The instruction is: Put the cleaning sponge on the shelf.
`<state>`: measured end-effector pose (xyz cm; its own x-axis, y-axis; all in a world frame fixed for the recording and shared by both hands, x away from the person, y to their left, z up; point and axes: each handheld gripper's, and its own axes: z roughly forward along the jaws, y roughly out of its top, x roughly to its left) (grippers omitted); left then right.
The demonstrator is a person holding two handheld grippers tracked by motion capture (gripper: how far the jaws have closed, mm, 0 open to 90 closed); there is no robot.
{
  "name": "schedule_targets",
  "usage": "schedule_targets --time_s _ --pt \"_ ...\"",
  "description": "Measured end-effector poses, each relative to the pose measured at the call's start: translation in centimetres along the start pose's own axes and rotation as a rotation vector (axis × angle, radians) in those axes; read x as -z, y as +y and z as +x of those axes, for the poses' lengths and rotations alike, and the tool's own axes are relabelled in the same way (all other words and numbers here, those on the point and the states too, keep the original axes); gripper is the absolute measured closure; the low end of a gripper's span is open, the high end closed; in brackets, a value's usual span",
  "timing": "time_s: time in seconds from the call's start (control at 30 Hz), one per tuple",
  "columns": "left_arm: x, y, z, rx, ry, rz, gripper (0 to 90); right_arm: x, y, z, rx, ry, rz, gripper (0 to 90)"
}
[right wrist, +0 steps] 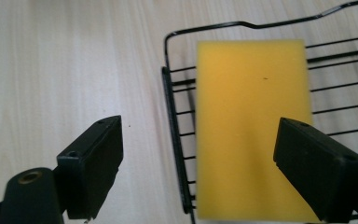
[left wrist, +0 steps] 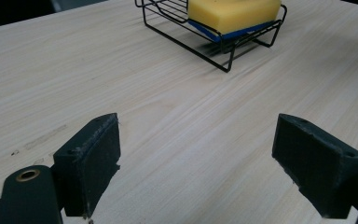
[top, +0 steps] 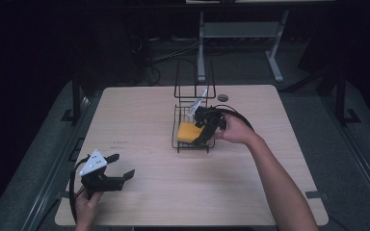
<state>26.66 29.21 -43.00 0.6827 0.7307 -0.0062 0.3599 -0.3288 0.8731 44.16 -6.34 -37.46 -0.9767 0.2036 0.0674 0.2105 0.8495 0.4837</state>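
A yellow sponge [top: 188,132] with a blue underside lies flat in a black wire rack [top: 179,145] near the table's middle. My right gripper [top: 207,129] hovers over the rack's right side, open, with nothing between its jaws. In the right gripper view the sponge [right wrist: 249,126] lies below the gap, and the rack's rim [right wrist: 173,126] runs between the jaws. My left gripper [top: 120,166] rests open at the table's front left corner, far from the rack. The left gripper view looks across bare wood toward the sponge [left wrist: 233,11] in the rack [left wrist: 214,44].
The rack has a tall wire back [top: 194,82] with a pale utensil [top: 198,102] leaning in it. A small dark disc [top: 222,97] sits in the table [top: 139,115] near its far edge. A desk frame [top: 241,33] and cables stand on the floor beyond.
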Motion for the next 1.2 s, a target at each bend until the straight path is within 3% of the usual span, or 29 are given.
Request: schedule_targets --time_s 0.33,0.5,0.9,1.2 --pt "-0.1 0.1 -0.1 -0.010 -0.003 0.005 14.6 -0.5 -1.0 1.5 0.016 0.028 0.026 15.2" --pt "-0.1 0.0 -0.1 -0.010 -0.002 0.007 14.6 -0.6 -1.6 2.1 0.026 0.037 0.012 15.2" --pt "-0.1 0.1 -0.2 -0.010 -0.003 0.007 14.6 -0.2 -3.7 4.2 0.037 0.015 0.005 15.3" --pt "-0.2 0.1 -0.3 -0.014 -0.007 0.010 14.6 0.2 -6.3 5.2 0.013 0.003 -0.005 15.3"
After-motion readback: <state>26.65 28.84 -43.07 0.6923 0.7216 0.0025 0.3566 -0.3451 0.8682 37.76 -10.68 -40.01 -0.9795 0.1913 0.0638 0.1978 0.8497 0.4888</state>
